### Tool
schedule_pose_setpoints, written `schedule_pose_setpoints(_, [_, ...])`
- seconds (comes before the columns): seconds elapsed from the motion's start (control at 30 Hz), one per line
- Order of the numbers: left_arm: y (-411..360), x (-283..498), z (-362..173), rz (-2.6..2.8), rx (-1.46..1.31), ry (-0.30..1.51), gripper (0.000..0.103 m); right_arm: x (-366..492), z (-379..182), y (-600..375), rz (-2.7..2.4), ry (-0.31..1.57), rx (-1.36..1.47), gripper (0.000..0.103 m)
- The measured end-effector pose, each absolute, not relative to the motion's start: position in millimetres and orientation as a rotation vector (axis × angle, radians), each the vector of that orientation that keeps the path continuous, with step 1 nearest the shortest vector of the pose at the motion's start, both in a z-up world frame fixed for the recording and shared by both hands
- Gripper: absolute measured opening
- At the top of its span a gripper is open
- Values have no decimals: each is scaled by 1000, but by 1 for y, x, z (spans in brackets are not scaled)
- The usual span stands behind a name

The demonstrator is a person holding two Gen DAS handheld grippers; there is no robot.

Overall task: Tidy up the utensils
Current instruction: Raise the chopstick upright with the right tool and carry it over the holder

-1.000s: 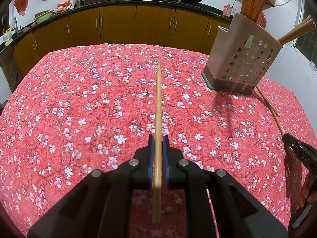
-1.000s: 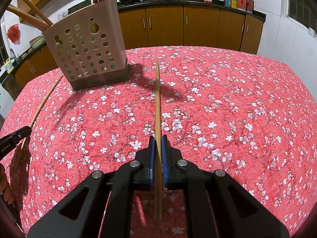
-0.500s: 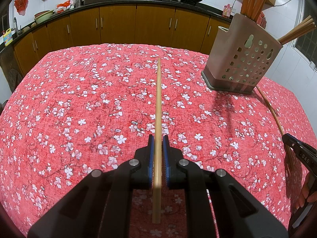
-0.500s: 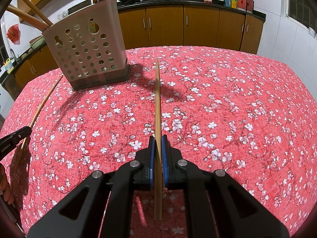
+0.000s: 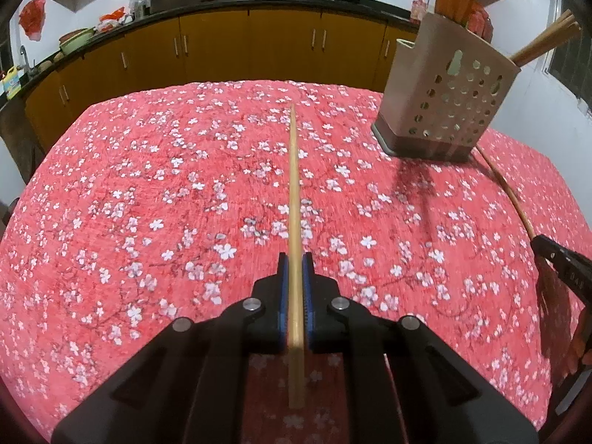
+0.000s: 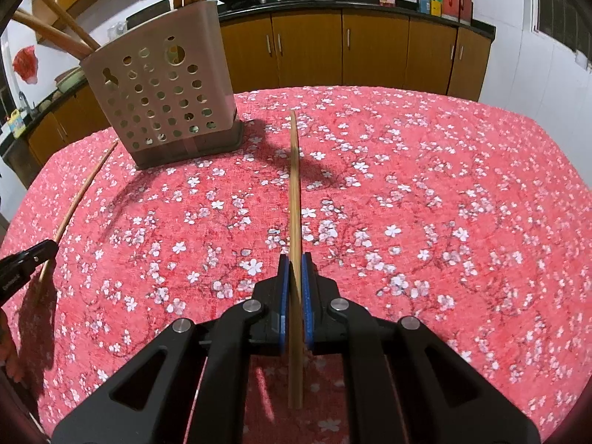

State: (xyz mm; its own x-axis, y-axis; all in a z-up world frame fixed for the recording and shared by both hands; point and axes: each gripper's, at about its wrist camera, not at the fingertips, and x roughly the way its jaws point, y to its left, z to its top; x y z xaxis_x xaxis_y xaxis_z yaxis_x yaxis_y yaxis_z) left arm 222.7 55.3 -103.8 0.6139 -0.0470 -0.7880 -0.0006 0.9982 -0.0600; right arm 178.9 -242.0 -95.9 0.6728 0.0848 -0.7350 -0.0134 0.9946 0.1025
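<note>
Each hand carries one chopstick. The left gripper [image 5: 295,270] has its blue pads closed tight on a bamboo chopstick [image 5: 294,192] that runs straight ahead from between the jaws, its tip hanging over the red flowered tablecloth [image 5: 148,192]. The right gripper [image 6: 294,270] is clamped the same way on a second chopstick [image 6: 294,192].

From the left wrist, the perforated utensil holder [image 5: 447,103] stands ahead and to the right of the jaws, with chopsticks already poking out of its top. From the right wrist the same holder sits ahead and to the left, close beside the held stick's tip.

Only the left view shows the open cloth stretching away left of the jaws. Only the right view shows the bare cloth to the right, reaching the table's far edge before the wooden cabinets [image 6: 370,51].
</note>
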Motion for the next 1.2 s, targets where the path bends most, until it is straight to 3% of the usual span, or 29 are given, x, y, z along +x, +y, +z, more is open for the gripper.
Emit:
schedule_pose_setpoints(0.5, [66,188,-16,-42,-60,689,8,148,-4,-269,18,565,139,7])
schedule_pose_setpoints(0.97, [52,166,59,-134,-79,498,8,130,37,-274,49,434,161,7])
schedule_pose_setpoints(1.2, [34,164,89,-216,-87,426,8,118,94,-262,159,278,199,7])
